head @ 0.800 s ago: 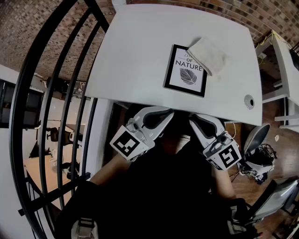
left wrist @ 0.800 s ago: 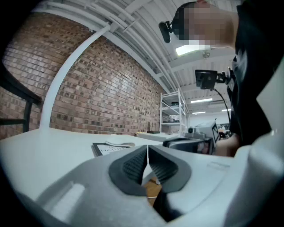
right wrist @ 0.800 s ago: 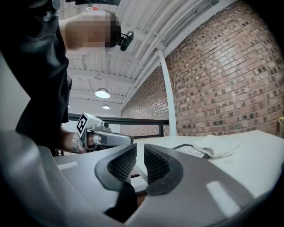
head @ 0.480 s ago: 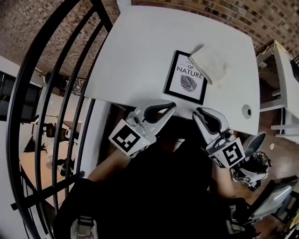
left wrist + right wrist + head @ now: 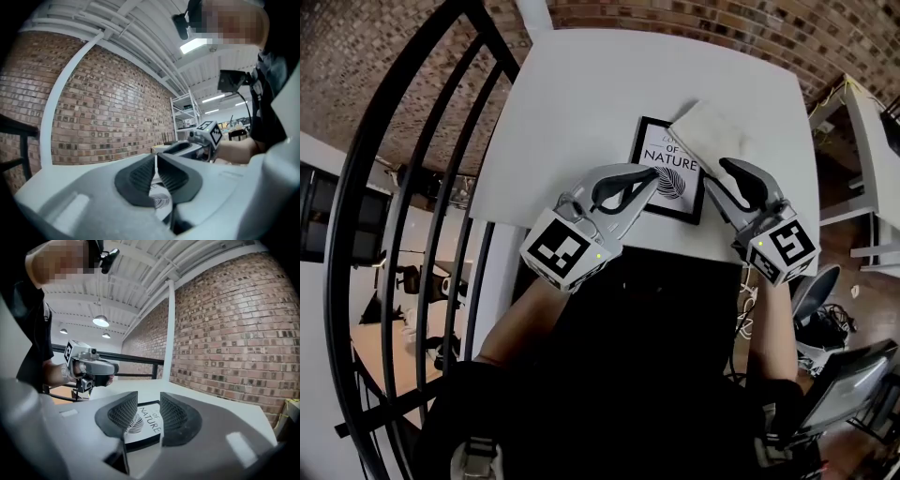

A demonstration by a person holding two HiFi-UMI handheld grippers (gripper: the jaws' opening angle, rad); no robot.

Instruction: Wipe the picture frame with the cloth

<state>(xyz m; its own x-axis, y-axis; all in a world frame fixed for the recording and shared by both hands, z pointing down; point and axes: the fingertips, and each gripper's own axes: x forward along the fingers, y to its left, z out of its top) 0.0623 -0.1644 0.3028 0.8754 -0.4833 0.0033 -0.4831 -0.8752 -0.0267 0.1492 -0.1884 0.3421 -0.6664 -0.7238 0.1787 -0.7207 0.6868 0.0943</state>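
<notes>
Status: wiping not begun, as far as can be judged.

- Picture frame [image 5: 667, 172] is seen lying flat on the white table [image 5: 581, 103], near the table's near edge. A black border and a leaf print with the word NATURE are noted.
- Cloth [image 5: 713, 127], white and folded, is seen resting over the frame's far right corner, partly on the glass and partly on the table. It is touched by neither tool.
- Left gripper [image 5: 649, 180] is held level above the frame's near left part. In the left gripper view its pads are seen drawn together at the tips, with nothing caught between them; only the leaf print shows through the slit lower down.
- Right gripper [image 5: 722, 173] is held just beside the frame's right edge, near the cloth and short of it. In the right gripper view its jaws are seen standing apart with an empty gap; the frame is viewed through that gap and is not gripped.

Done: both tools are placed over the work area.

Left, by judgement: the cloth is to be picked up, most likely by the right gripper, since it is the nearer one. The frame is probably to be steadied by the left. The glass and border are then to be passed over. No cleaned area can be told from the pictures.
</notes>
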